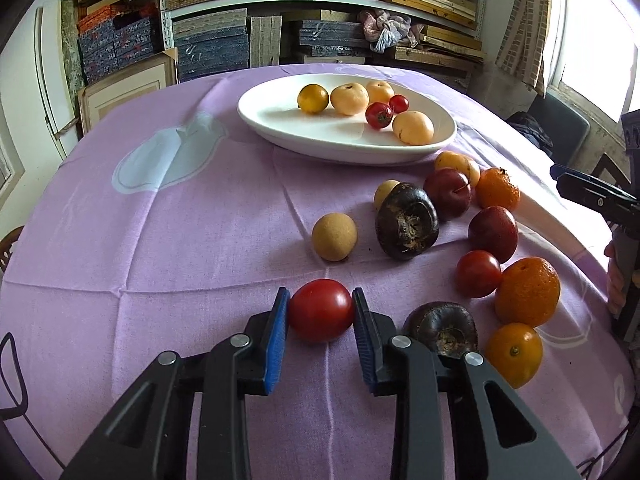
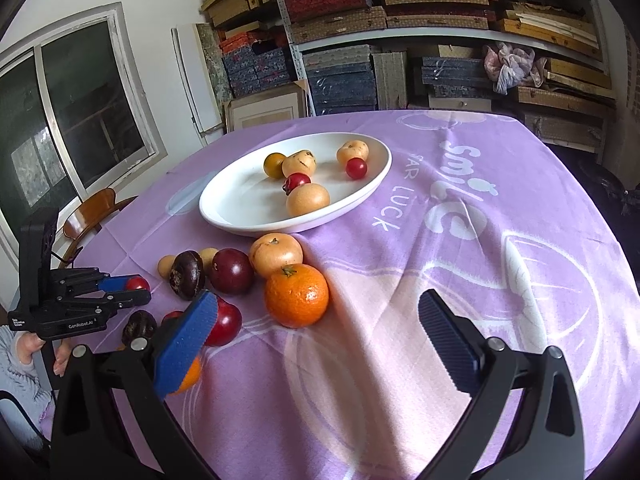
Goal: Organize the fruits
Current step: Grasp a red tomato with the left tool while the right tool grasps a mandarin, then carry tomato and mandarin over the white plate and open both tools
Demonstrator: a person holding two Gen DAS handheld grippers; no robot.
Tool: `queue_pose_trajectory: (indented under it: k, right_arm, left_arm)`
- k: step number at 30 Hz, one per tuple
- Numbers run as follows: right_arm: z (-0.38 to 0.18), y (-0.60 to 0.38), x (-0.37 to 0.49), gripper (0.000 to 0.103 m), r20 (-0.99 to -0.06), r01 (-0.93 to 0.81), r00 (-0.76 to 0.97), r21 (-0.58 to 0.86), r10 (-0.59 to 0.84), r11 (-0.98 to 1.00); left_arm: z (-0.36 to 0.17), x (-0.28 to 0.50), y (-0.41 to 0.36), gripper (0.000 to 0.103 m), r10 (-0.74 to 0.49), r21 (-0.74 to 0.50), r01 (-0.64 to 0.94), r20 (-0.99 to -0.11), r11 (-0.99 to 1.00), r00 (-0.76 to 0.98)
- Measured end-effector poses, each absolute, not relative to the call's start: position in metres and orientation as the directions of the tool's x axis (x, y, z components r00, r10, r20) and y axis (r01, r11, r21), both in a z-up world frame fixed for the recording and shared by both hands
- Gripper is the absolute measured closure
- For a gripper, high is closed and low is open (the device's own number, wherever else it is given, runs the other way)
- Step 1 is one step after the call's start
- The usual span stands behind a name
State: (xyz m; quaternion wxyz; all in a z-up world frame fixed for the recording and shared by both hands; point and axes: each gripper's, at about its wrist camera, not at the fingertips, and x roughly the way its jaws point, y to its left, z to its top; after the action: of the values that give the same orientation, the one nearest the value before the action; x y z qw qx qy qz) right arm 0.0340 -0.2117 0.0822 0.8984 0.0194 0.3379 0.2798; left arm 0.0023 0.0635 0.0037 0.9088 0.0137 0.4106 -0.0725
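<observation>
My left gripper (image 1: 321, 295) is shut on a red tomato (image 1: 320, 312) that rests on the purple cloth, with a blue pad pressed against each side. From the right wrist view the same gripper (image 2: 128, 290) holds the tomato (image 2: 138, 283) at the left. My right gripper (image 2: 318, 298) stands open above the cloth with nothing between its pads, just in front of an orange (image 2: 296, 294). A white oval plate (image 1: 280, 130) at the back holds several yellow and red fruits. Loose plums, oranges and dark round fruits (image 1: 406, 220) lie between the plate and the grippers.
A tan round fruit (image 1: 334, 236) sits alone left of the pile. Shelves of stacked boxes (image 1: 216, 44) stand behind the table. A wooden chair (image 2: 94, 212) is past the table's left edge. A person's hand (image 2: 28, 346) grips the left tool.
</observation>
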Motion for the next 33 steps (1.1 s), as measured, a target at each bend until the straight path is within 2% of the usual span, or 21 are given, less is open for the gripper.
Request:
queue_pose_trajectory:
  k: [2, 4, 6, 8, 14, 23, 25, 30, 33]
  right_arm:
    - [0.082, -0.204, 0.03, 0.005, -0.602, -0.525, 0.601, 0.199, 0.526, 0.828]
    - [0.082, -0.19, 0.021, 0.013, -0.614, -0.582, 0.578, 0.151, 0.537, 0.799]
    - [0.079, -0.176, 0.015, 0.041, -0.637, -0.63, 0.54, 0.128, 0.55, 0.766]
    - [0.074, -0.165, 0.011, 0.047, -0.662, -0.65, 0.526, 0.093, 0.534, 0.755]
    - [0.072, -0.173, 0.028, 0.047, -0.665, -0.566, 0.583, 0.079, 0.467, 0.82]
    - [0.057, -0.155, 0.07, 0.047, -0.737, -0.555, 0.505, 0.122, 0.45, 0.823]
    - [0.055, -0.157, 0.074, 0.058, -0.743, -0.544, 0.495, 0.14, 0.451, 0.827]
    - [0.057, -0.168, 0.068, 0.059, -0.728, -0.541, 0.504, 0.153, 0.464, 0.827]
    - [0.073, -0.182, 0.062, 0.059, -0.69, -0.517, 0.542, 0.176, 0.48, 0.837]
  left_arm:
    - [0.004, 0.002, 0.066, 0.072, -0.12, -0.041, 0.134, -0.745, 0.99, 0.656]
    - [0.004, 0.002, 0.068, 0.072, -0.121, -0.048, 0.127, -0.743, 0.991, 0.658]
    - [0.005, 0.002, 0.07, 0.072, -0.117, -0.05, 0.119, -0.742, 0.992, 0.66]
    - [0.005, 0.001, 0.072, 0.072, -0.114, -0.05, 0.114, -0.741, 0.992, 0.662]
    - [0.005, 0.001, 0.07, 0.072, -0.111, -0.038, 0.123, -0.744, 0.992, 0.659]
    - [0.004, 0.002, 0.07, 0.071, -0.116, -0.046, 0.124, -0.75, 0.991, 0.651]
    - [0.003, 0.003, 0.071, 0.071, -0.123, -0.055, 0.124, -0.751, 0.991, 0.649]
    - [0.003, 0.003, 0.074, 0.071, -0.128, -0.069, 0.116, -0.748, 0.991, 0.652]
    - [0.016, -0.001, 0.075, 0.072, -0.074, -0.025, 0.079, -0.698, 0.997, 0.712]
